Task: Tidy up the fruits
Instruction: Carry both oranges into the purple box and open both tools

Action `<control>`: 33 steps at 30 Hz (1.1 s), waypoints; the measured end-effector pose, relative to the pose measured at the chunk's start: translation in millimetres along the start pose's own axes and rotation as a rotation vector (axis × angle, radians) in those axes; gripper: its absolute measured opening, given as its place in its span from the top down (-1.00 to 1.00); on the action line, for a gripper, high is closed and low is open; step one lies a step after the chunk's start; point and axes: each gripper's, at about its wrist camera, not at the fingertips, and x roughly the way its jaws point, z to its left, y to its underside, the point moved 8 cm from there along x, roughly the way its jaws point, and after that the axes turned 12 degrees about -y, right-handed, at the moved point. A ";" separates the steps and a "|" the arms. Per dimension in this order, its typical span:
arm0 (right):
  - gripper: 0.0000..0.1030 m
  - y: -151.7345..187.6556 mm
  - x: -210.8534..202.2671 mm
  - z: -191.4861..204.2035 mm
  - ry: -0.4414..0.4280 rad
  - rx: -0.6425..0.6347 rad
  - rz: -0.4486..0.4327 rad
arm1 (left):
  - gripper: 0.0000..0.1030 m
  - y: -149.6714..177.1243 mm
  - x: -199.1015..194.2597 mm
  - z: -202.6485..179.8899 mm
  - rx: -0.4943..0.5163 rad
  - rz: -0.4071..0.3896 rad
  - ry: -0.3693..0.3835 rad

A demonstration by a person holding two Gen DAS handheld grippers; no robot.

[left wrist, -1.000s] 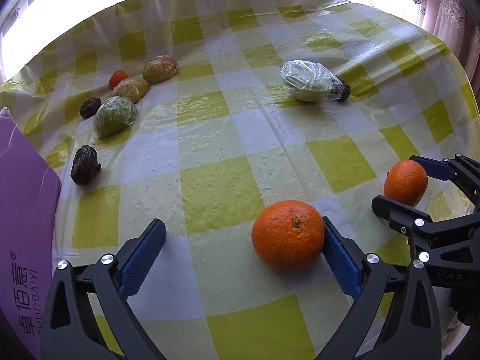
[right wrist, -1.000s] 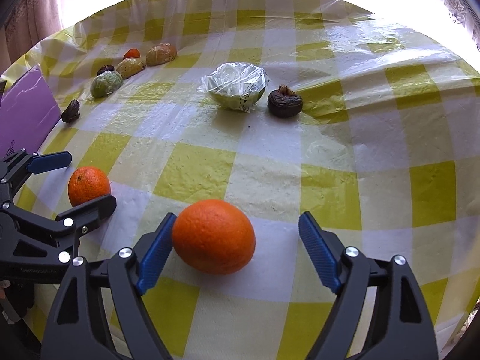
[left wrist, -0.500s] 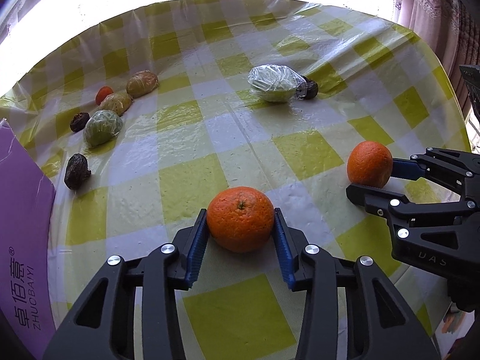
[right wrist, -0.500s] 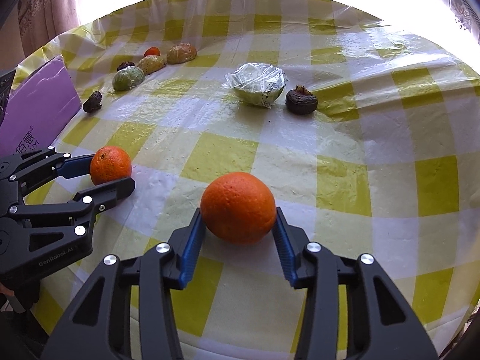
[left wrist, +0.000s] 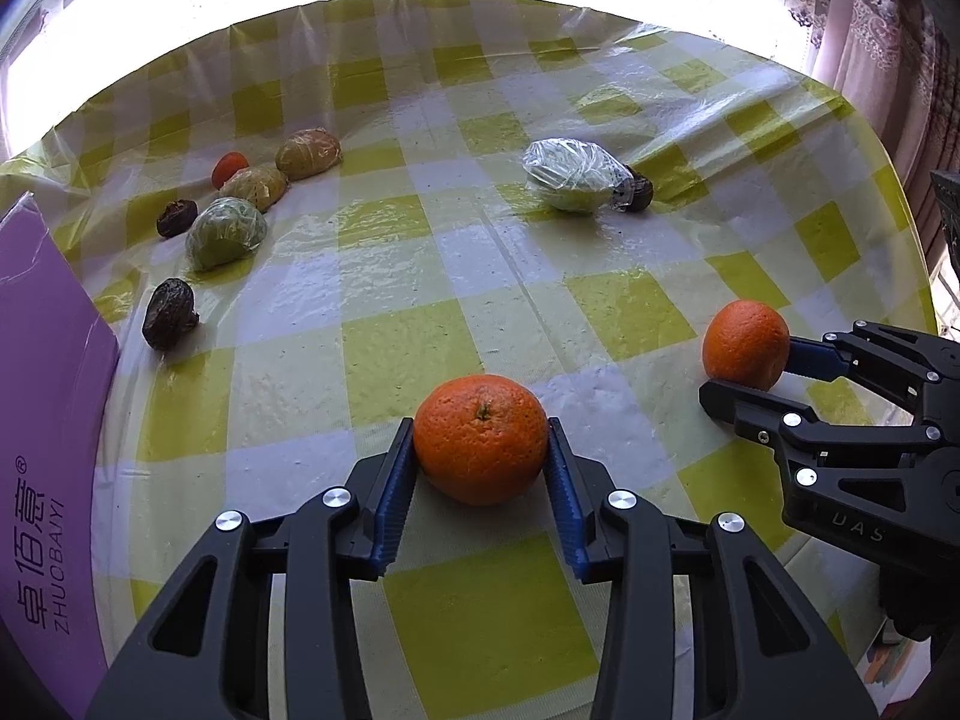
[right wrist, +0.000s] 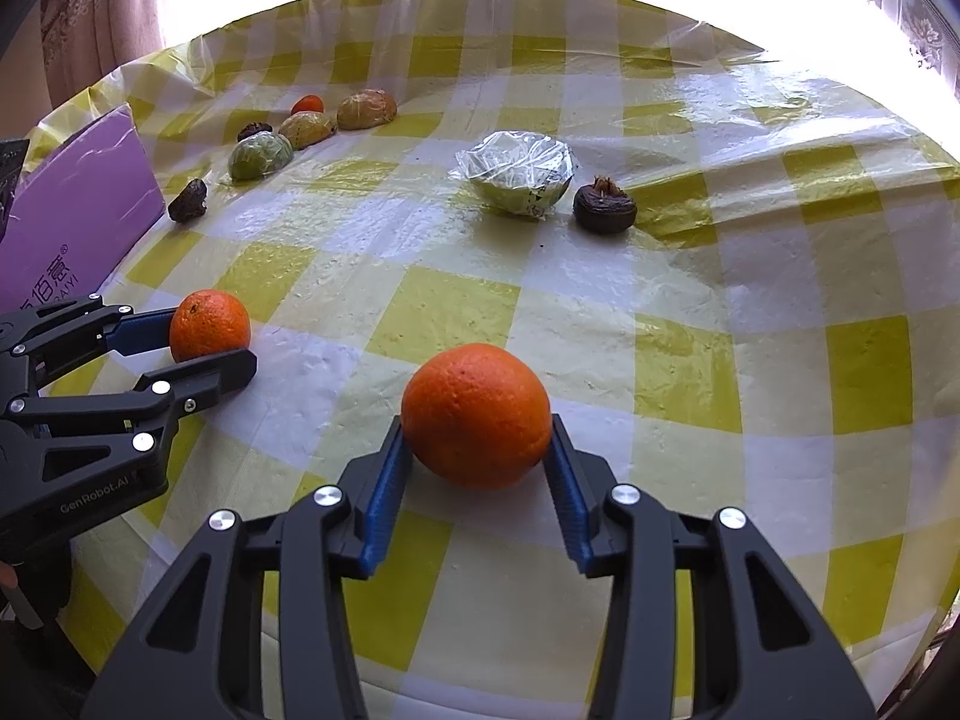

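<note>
Two oranges lie near the front of the yellow-and-white checked table (left wrist: 630, 312). My left gripper (left wrist: 480, 427) is shut on the left orange (left wrist: 480, 438), with both blue pads pressing its sides. The right wrist view shows that gripper (right wrist: 211, 343) and its orange (right wrist: 210, 324) at the left. My right gripper (right wrist: 477, 420) is shut on the right orange (right wrist: 477, 414), gripped the same way. In the left wrist view it (left wrist: 750, 369) holds that orange (left wrist: 746, 345) at the right edge. Both oranges rest on the cloth.
At the far left runs a row of fruit: a small orange fruit (left wrist: 230, 168), film-wrapped fruits (left wrist: 225, 231) and dark fruits (left wrist: 170, 313). A wrapped green fruit (left wrist: 573, 180) and a dark fruit (left wrist: 639, 192) lie mid-table. A purple box (left wrist: 42, 420) stands at the left.
Both grippers stood open around their oranges one second ago. Both have since closed onto them, and the oranges sit centred between the pads.
</note>
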 end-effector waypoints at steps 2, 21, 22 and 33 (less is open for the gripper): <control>0.13 -6.5 -10.0 9.8 -0.110 0.051 -0.049 | 0.24 -2.4 -16.6 9.3 -0.056 -0.017 0.027; 0.13 -106.2 -43.1 310.2 -0.605 -0.381 -0.170 | 0.23 42.8 -204.9 271.7 -0.488 -0.199 -0.407; 0.13 -104.8 -36.5 322.1 -0.607 -0.396 -0.151 | 0.23 49.0 -202.2 280.9 -0.505 -0.184 -0.421; 0.11 -78.0 32.7 373.4 -0.426 -0.577 0.068 | 0.22 87.4 -159.7 313.4 -0.543 0.031 -0.489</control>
